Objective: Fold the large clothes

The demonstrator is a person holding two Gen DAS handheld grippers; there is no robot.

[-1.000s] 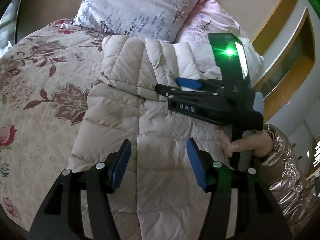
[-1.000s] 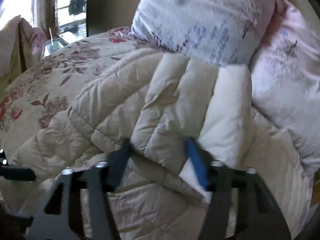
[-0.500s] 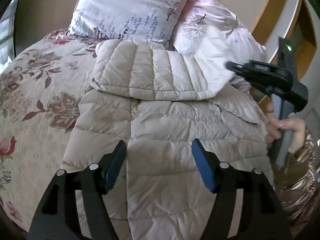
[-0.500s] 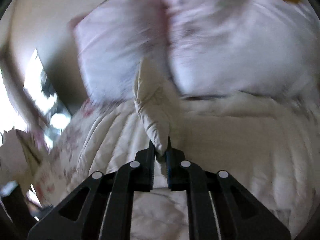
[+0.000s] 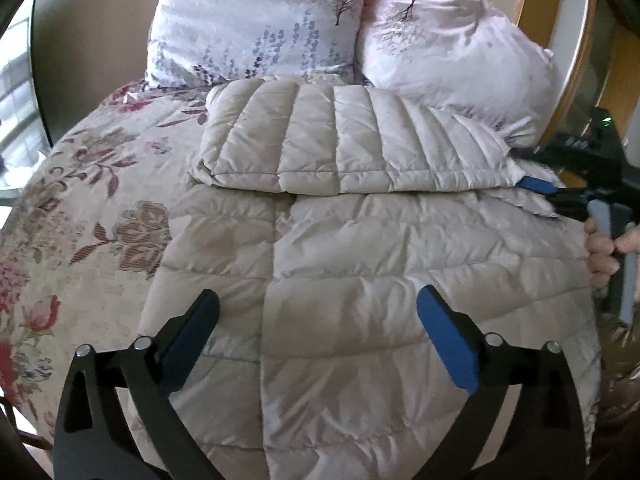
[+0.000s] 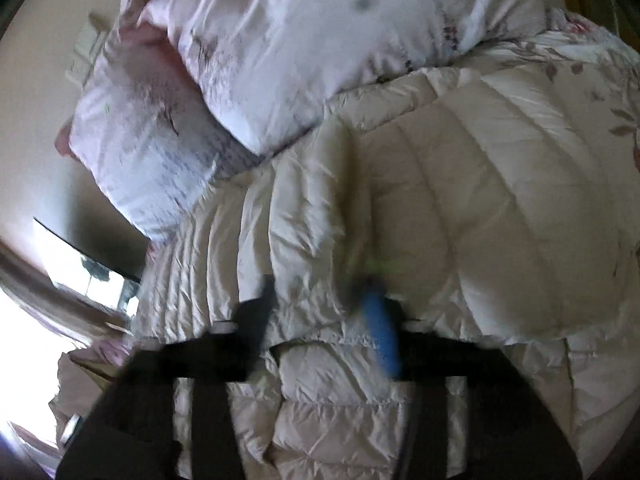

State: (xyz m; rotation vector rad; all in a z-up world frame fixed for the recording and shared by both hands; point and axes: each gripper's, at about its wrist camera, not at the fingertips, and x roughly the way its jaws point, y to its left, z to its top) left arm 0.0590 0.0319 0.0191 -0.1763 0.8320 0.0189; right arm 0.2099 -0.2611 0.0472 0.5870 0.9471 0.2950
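One bed, covered by one floral quilt (image 5: 80,208), fills the left side of my left wrist view, its red and brown blooms running down to the lower left. On it lies one pale beige down jacket (image 5: 360,264), the task's thing, spread across the centre and lower half of that frame, with one sleeve (image 5: 340,148) folded flat across its upper part in a band from left to right. Two pillows lean at the top: one white with purple sprigs (image 5: 256,20) at upper centre, one pinkish (image 5: 452,40) at upper right, their edges touching.

I carry two claws. My left gripper (image 5: 318,320) sits at the bottom of its own frame, pointing down and forward over the jacket's body; its jaws are opening and stand wide, the two blue pads well apart, with only the flat jacket surface beneath them and no fabric pinched.

My right gripper (image 5: 538,186) shows at the right edge of the left view, lying nearly sideways at the sleeve's end, and my right hand (image 5: 602,252) wraps its handle just below. In its own blurred view the right gripper (image 6: 320,312) is rolled over, so the pillows sit at upper left. Its jaws are opening; the sleeve's cuff edge lies between the fingers, but the pads do not press on it.
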